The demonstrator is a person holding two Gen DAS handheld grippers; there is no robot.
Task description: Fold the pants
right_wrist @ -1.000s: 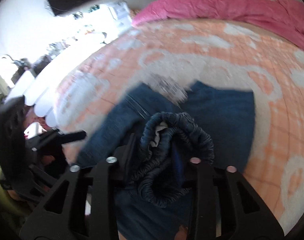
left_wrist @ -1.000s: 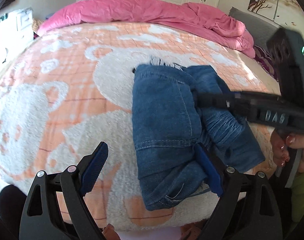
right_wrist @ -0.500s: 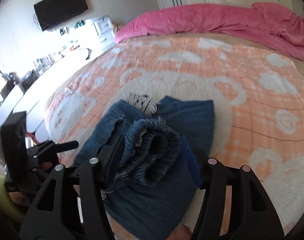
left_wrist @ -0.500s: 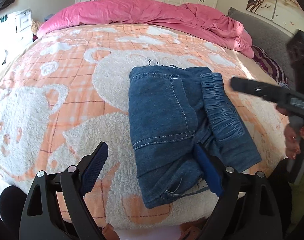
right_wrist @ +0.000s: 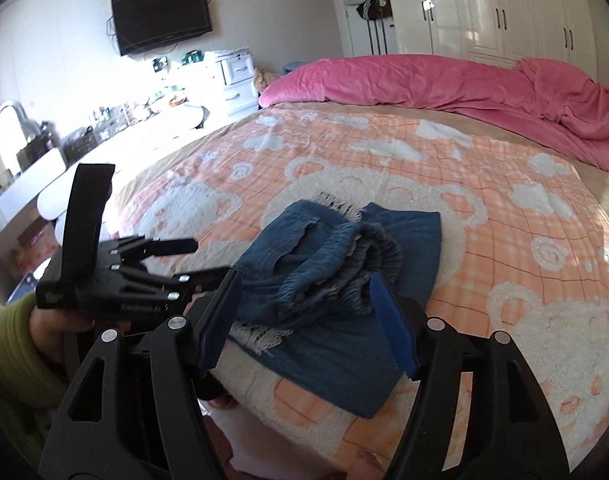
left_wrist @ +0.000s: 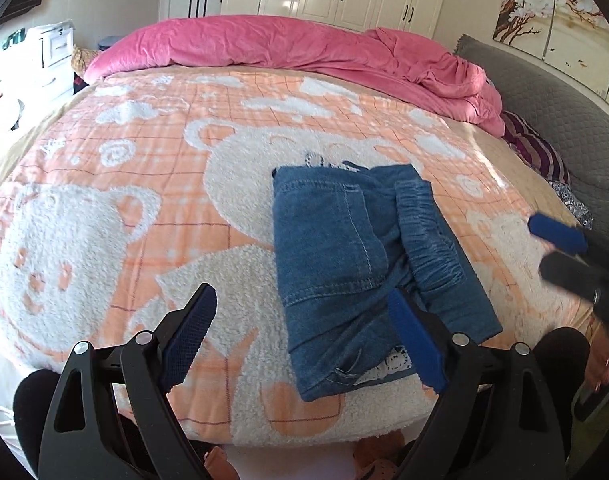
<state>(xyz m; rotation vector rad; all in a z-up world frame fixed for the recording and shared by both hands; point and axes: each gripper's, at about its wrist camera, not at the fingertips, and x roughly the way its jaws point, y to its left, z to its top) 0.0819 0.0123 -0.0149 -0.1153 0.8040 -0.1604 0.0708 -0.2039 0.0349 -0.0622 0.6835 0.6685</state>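
Note:
The blue denim pants (left_wrist: 344, 248) lie folded in a compact stack near the front edge of the bed, with the gathered elastic waistband (left_wrist: 432, 248) on top at the right. In the right wrist view the pants (right_wrist: 344, 272) sit just beyond my right gripper (right_wrist: 306, 280). Its jaws are opening, and the blue pads stand apart from the cloth without pressing it. My right gripper (left_wrist: 552, 252) also shows at the right edge of the left wrist view, clear of the pants. My left gripper (left_wrist: 300, 296) hovers wide open over the stack's near left part and holds nothing.
An orange and white bear blanket (left_wrist: 104, 220) covers the bed. A pink duvet (left_wrist: 304, 44) is bunched along the far side. A grey padded headboard (left_wrist: 564, 112) stands at the right. A hand in a green sleeve (right_wrist: 8, 332) holds the left gripper (right_wrist: 208, 258). Cluttered white furniture (right_wrist: 224, 76) lines the wall.
My right gripper let go of the bunched waistband, opened and drew back off the pants. The waistband now lies on the stack. My left gripper backed off a little.

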